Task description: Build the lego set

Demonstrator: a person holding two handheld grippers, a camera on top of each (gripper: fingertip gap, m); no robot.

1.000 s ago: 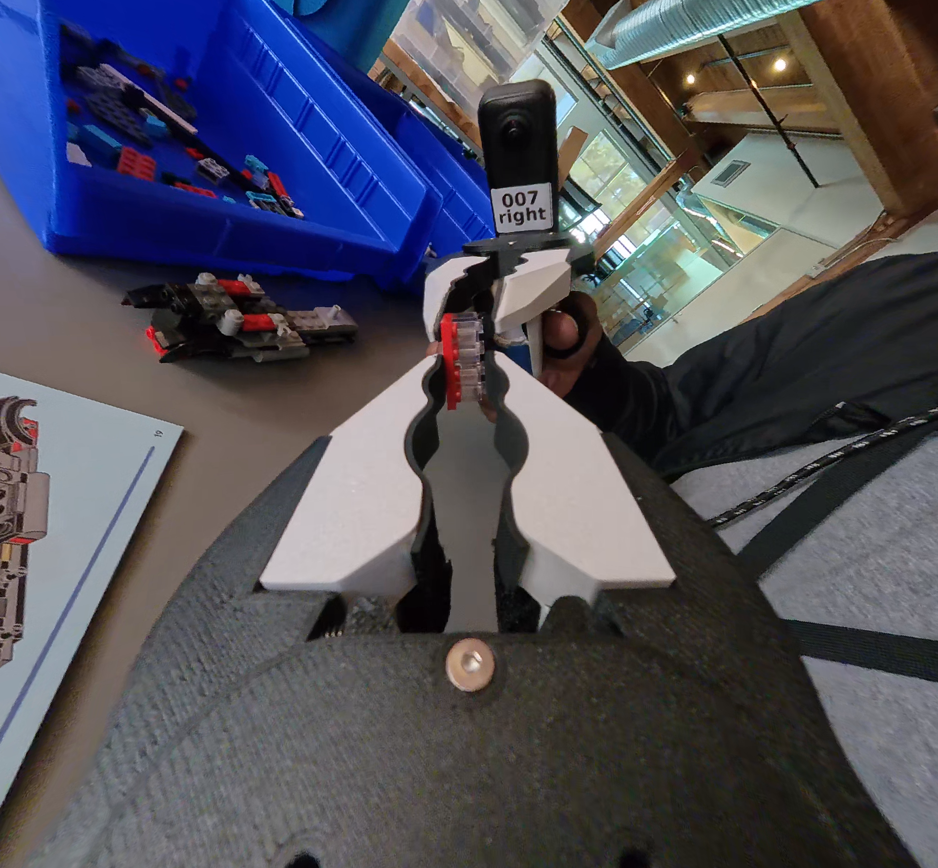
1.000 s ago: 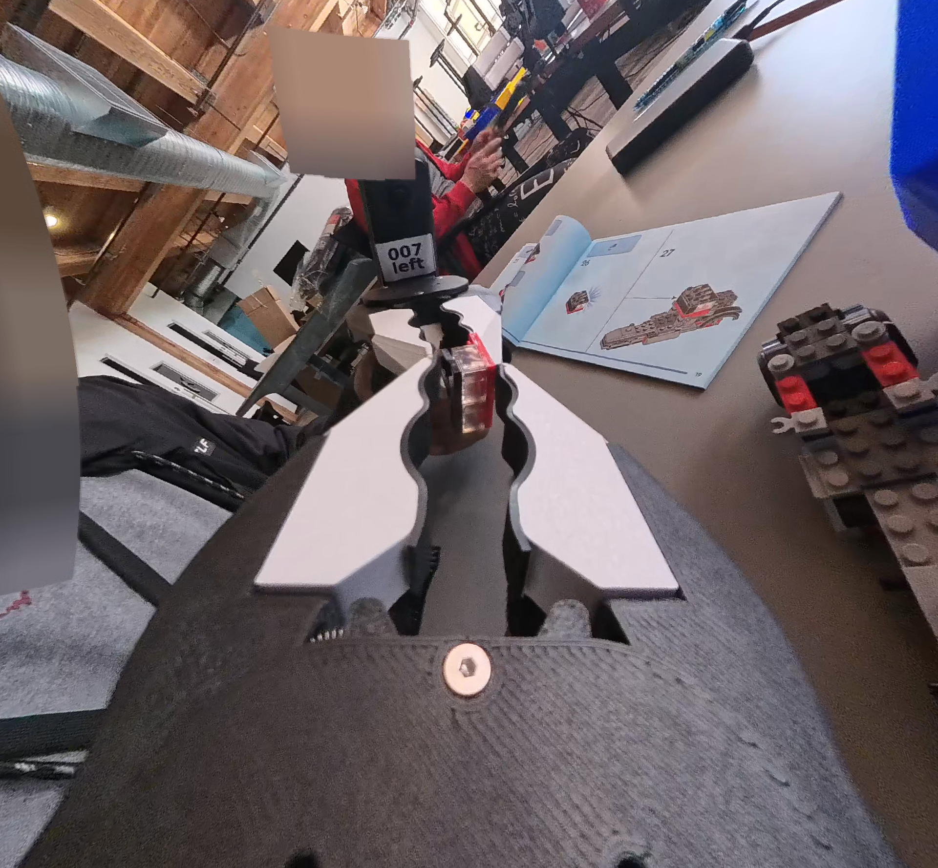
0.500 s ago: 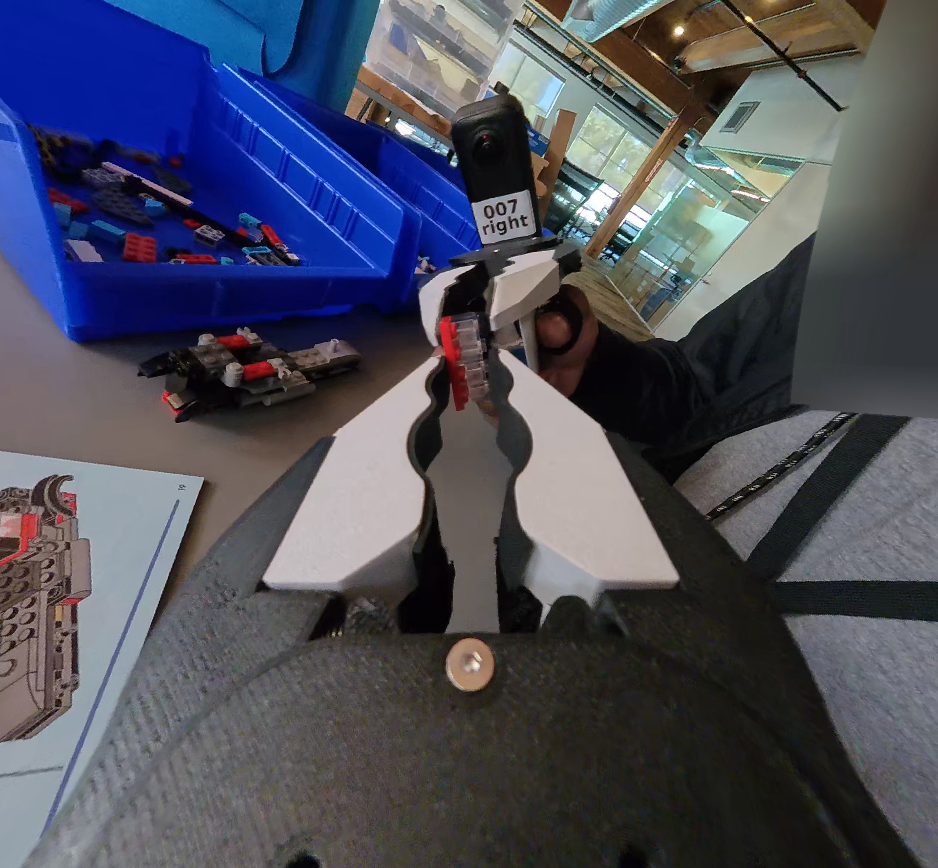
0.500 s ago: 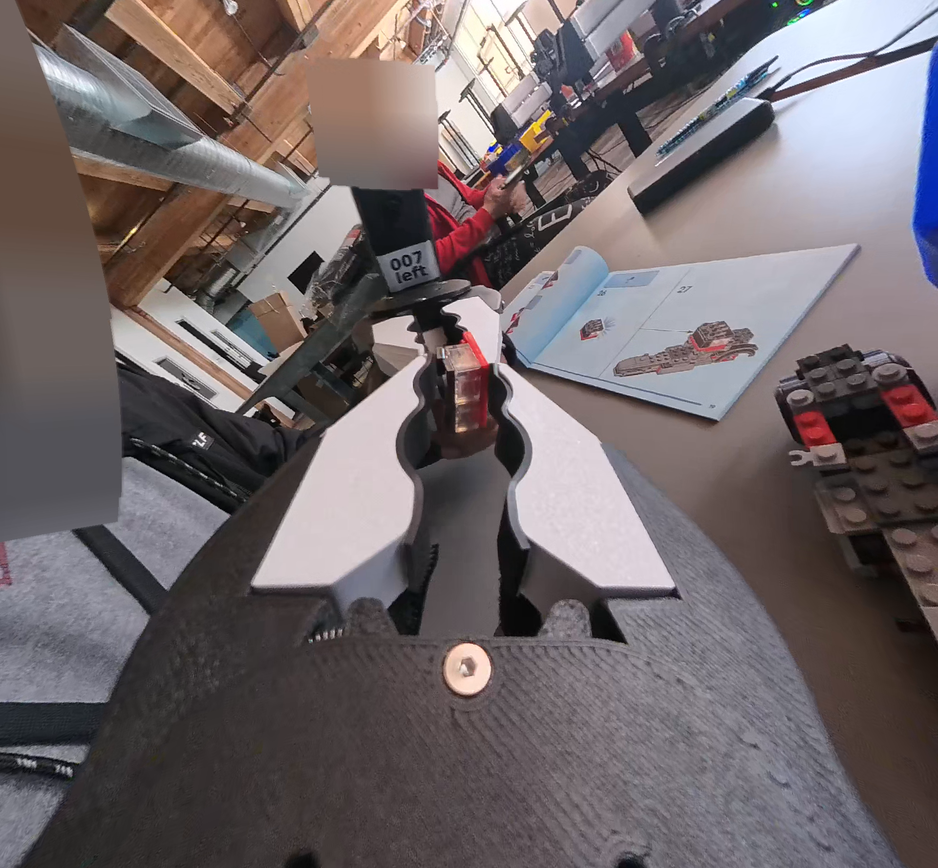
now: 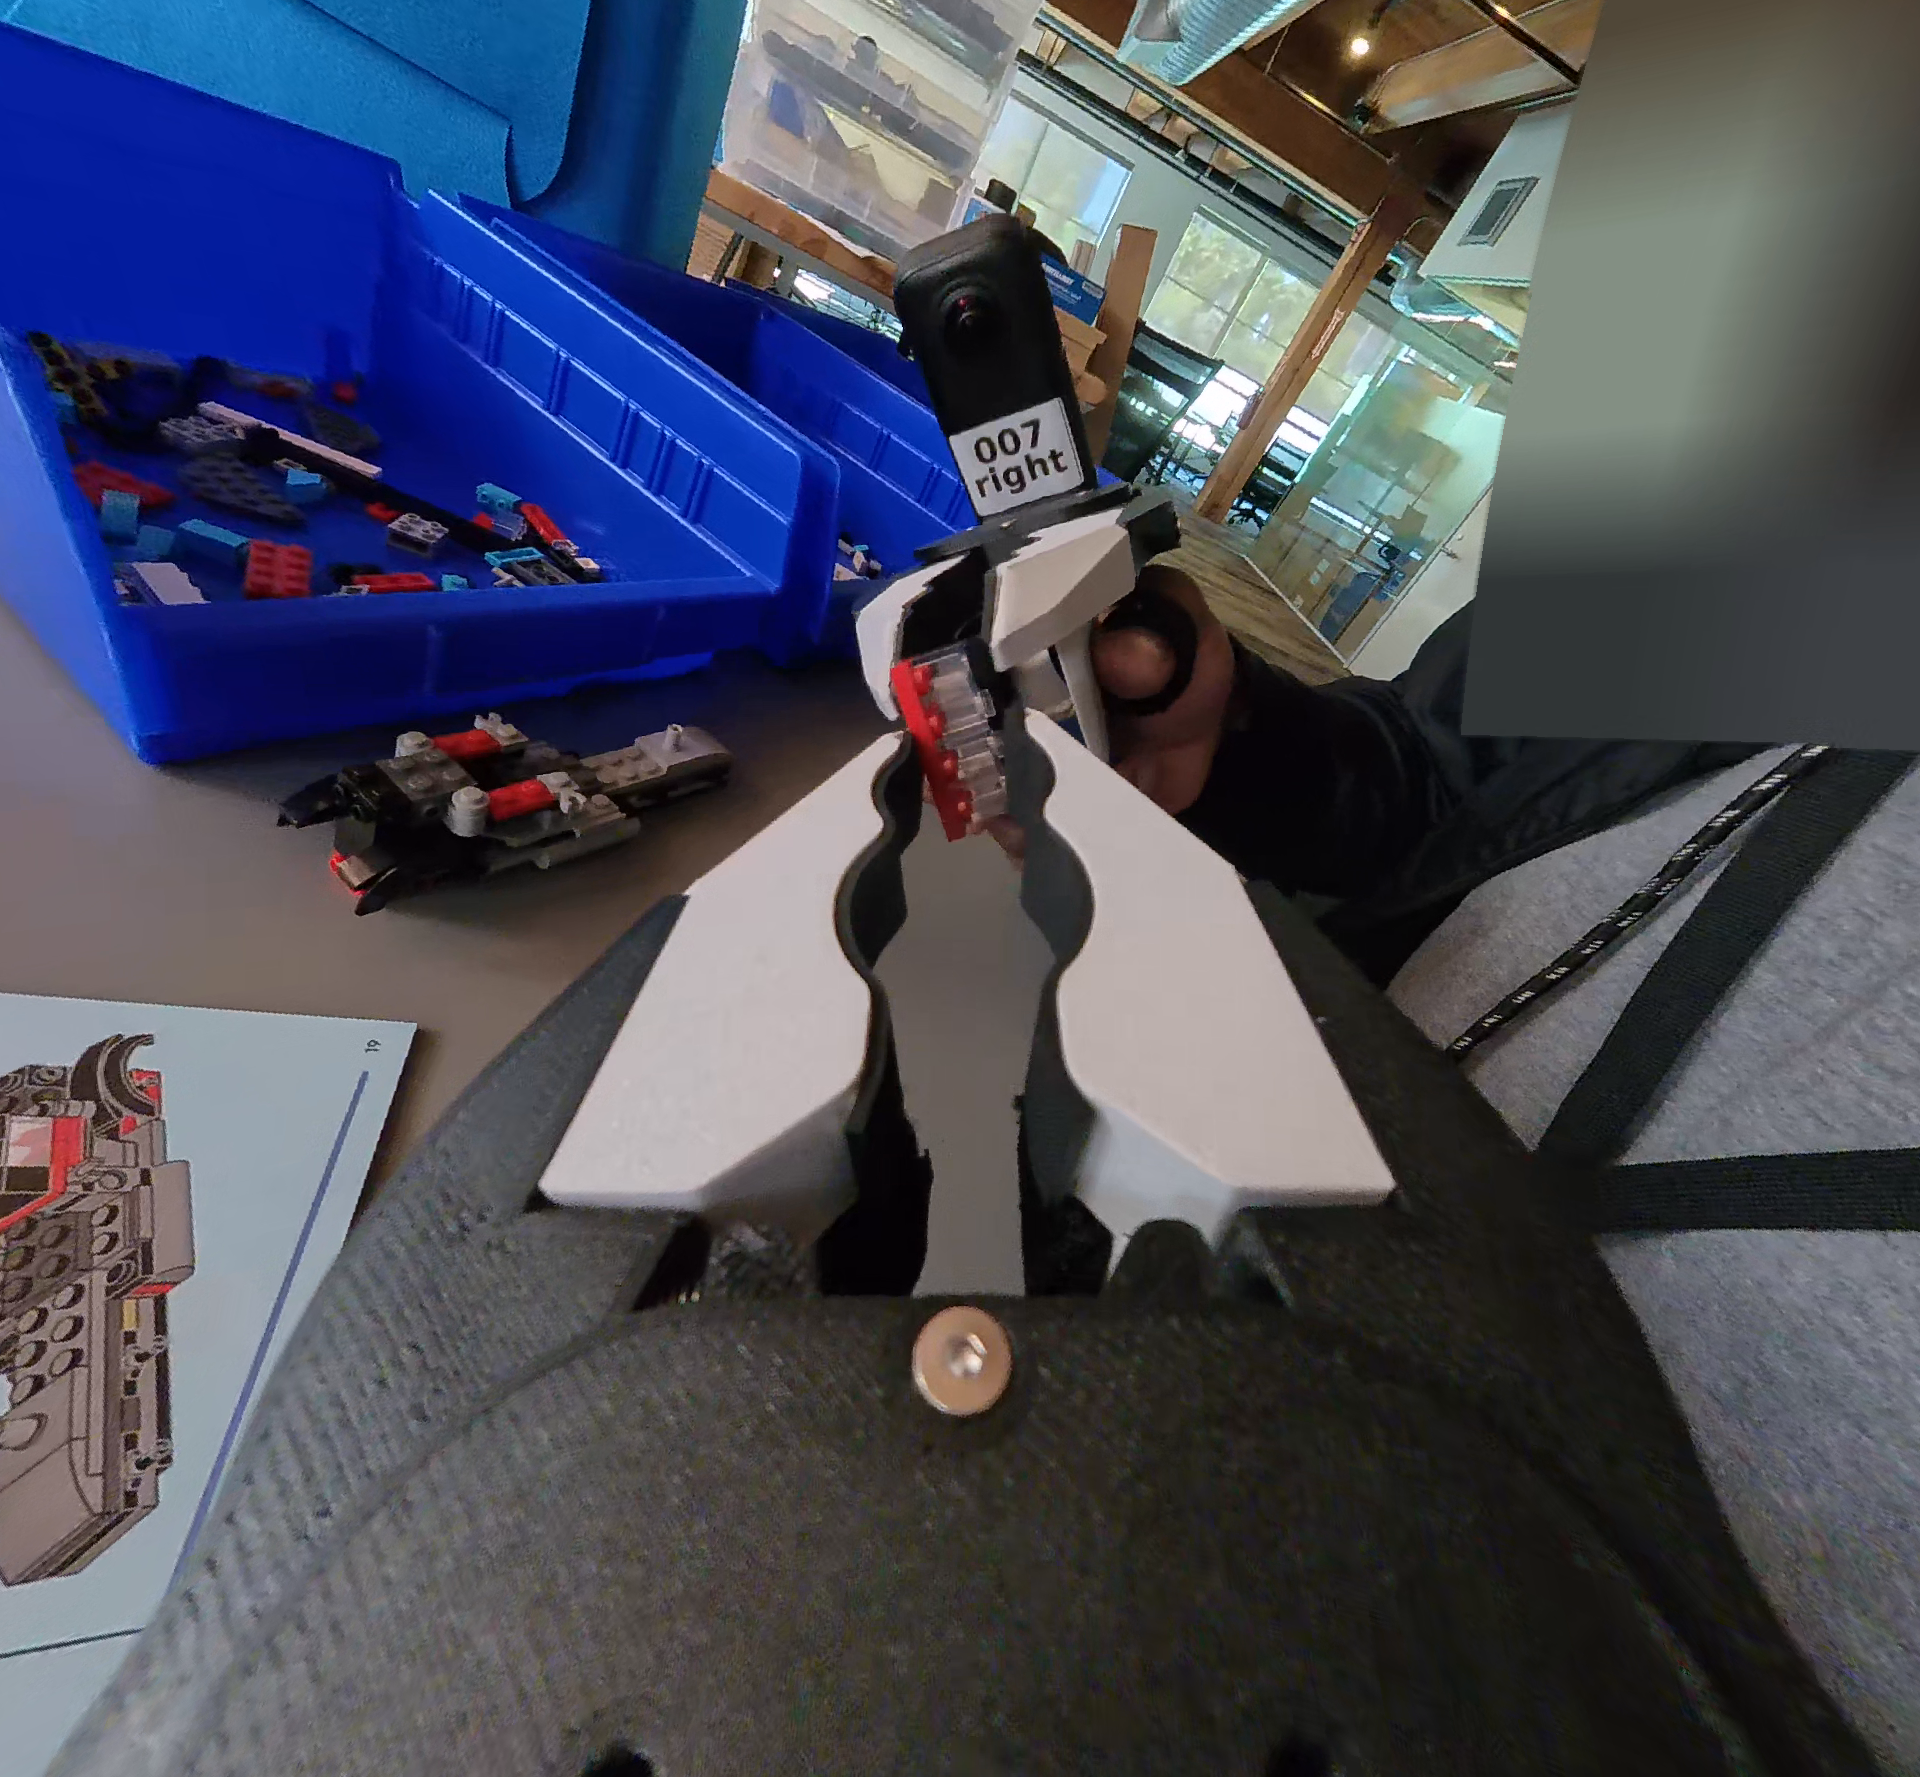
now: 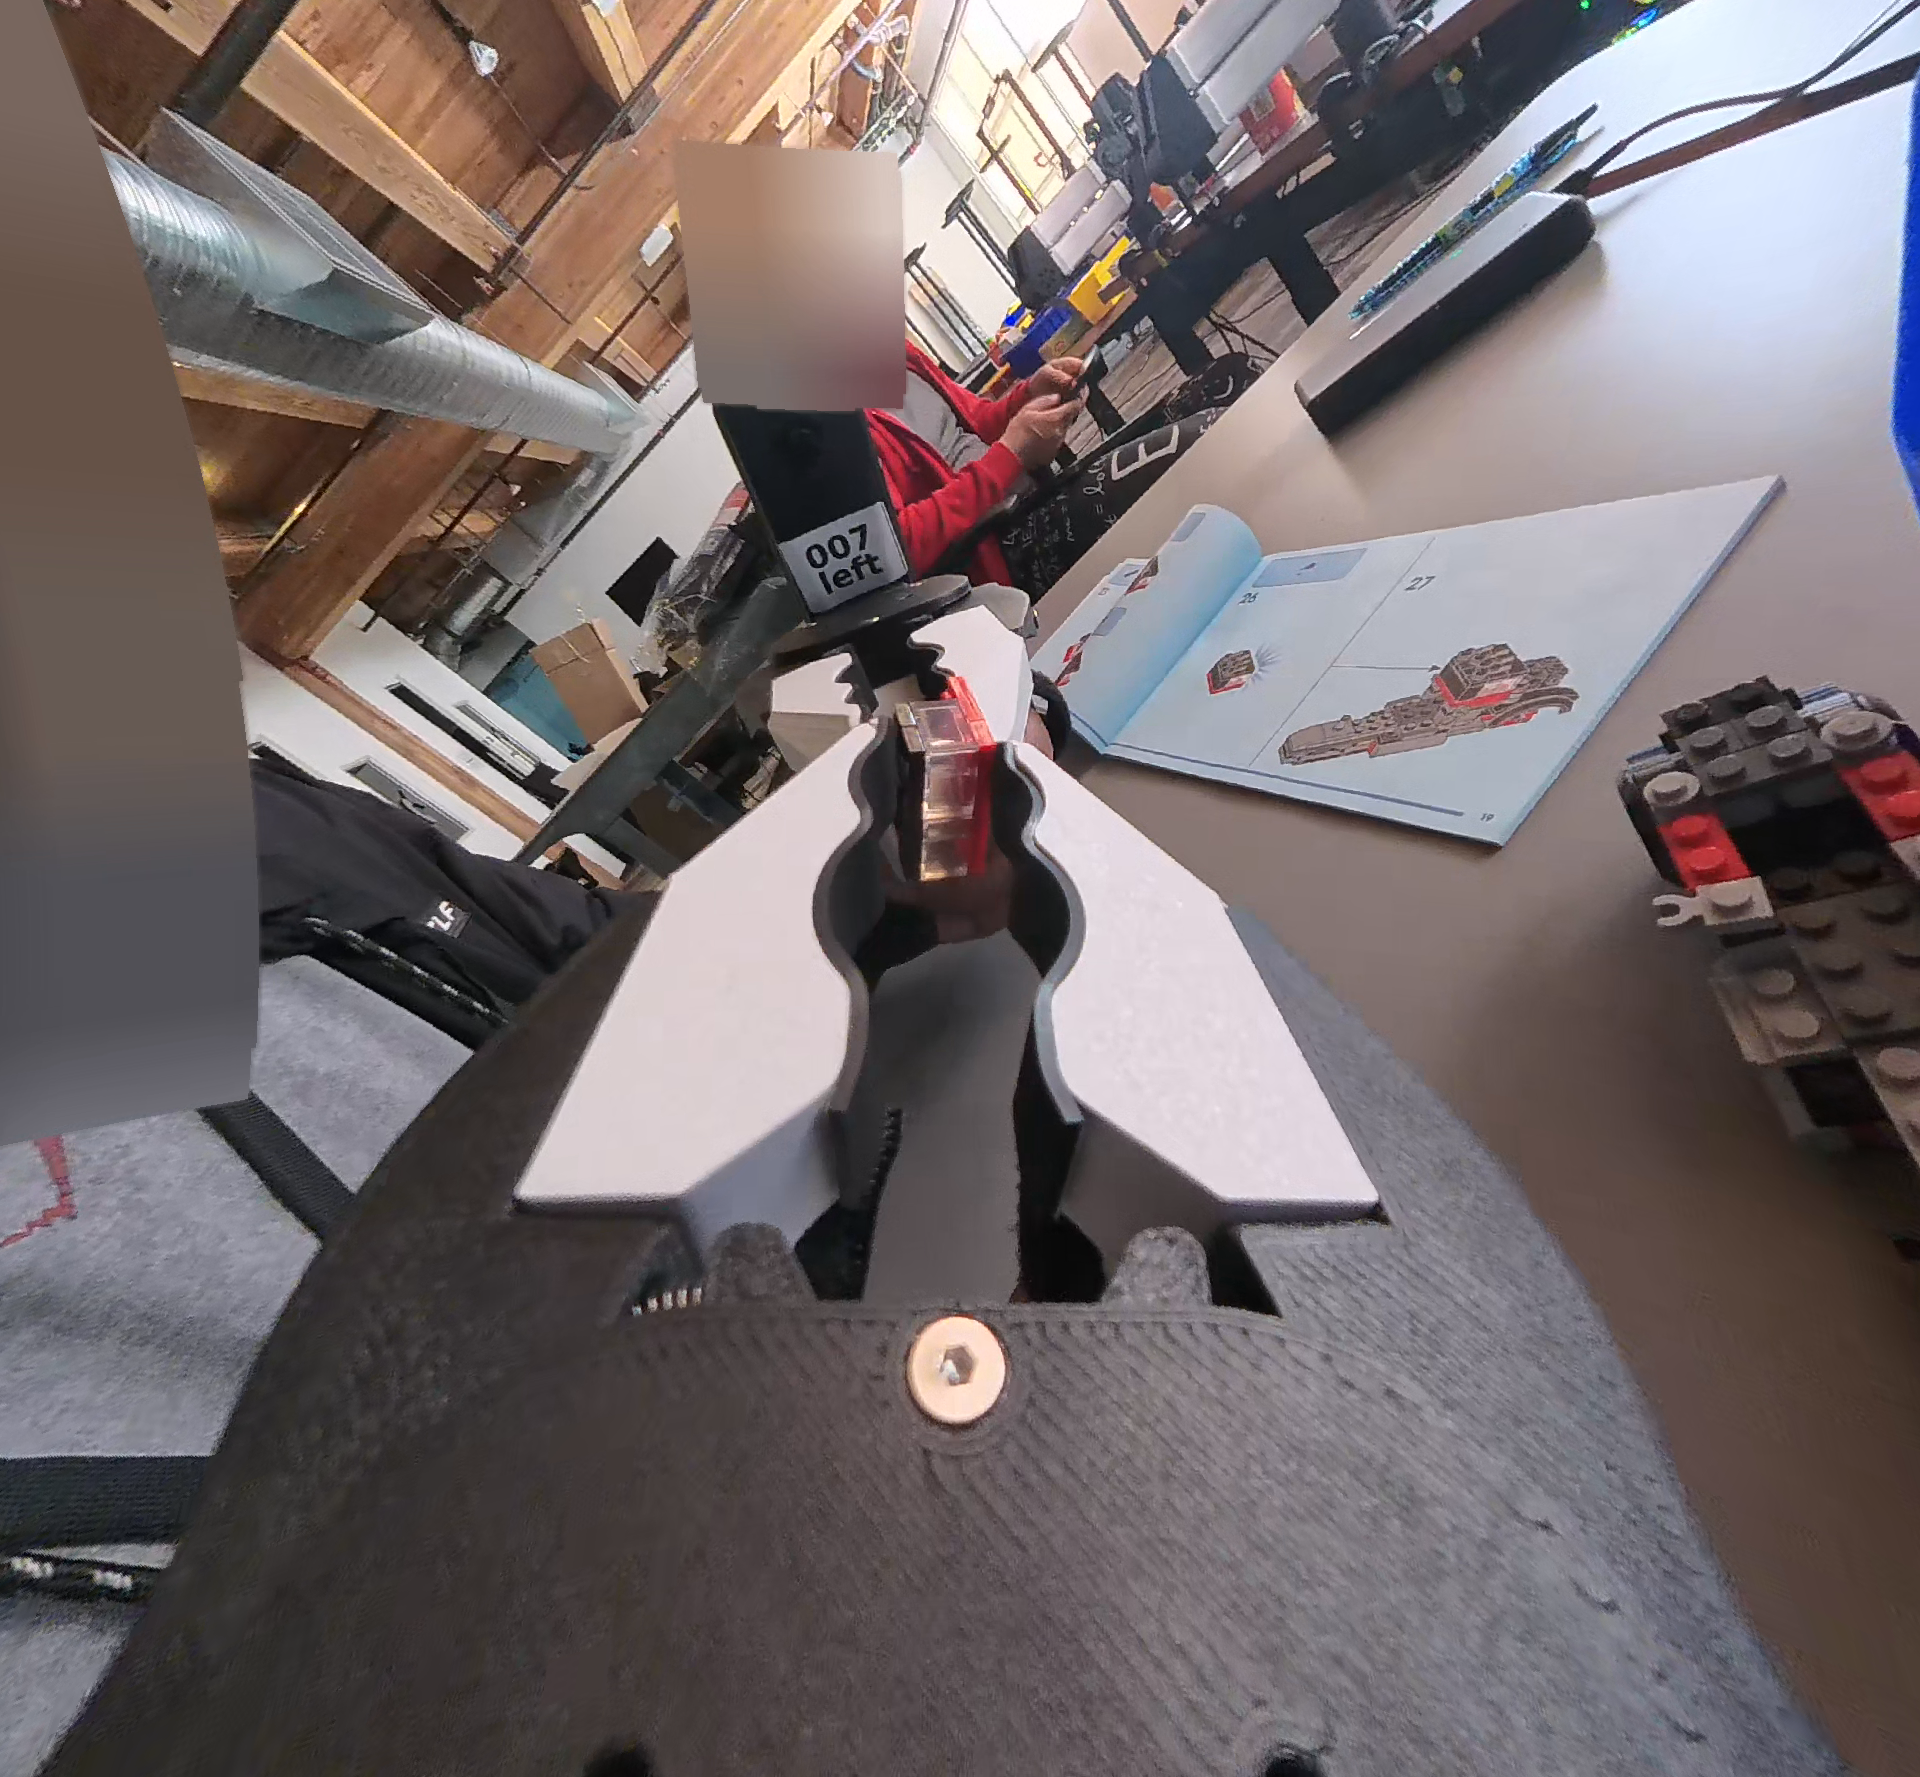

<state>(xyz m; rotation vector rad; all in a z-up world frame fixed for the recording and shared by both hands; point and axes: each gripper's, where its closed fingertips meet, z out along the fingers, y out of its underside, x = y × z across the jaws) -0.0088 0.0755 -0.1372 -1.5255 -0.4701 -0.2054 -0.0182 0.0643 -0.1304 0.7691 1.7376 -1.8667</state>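
A small lego piece point(image 5: 951, 740), a red plate with clear bricks on it, is held in the air between my two grippers, which face each other tip to tip. My left gripper point(image 5: 961, 766) is shut on its near end. My right gripper point(image 5: 940, 657) is shut on its far end, held by a hand. In the right wrist view the piece point(image 6: 951, 782) sits between my right gripper's point(image 6: 940, 740) tips, with the left gripper point(image 6: 935, 678) just behind. The partly built black, grey and red model point(image 5: 499, 802) lies on the table; it also shows in the right wrist view point(image 6: 1808, 886).
A blue bin point(image 5: 416, 647) with several loose bricks point(image 5: 281, 522) stands behind the model, with a second blue bin point(image 5: 831, 439) beside it. The open instruction booklet point(image 6: 1403, 678) lies on the brown table point(image 6: 1558, 1052). A flat black device point(image 6: 1455, 314) lies farther off. A person in red point(image 6: 935, 480) sits in the background. Both grippers' tips are close together, under 4 cm apart.
Both grippers have kept hold of the piece and turned together. The table, bin and booklet now sit more level and closer in both views.
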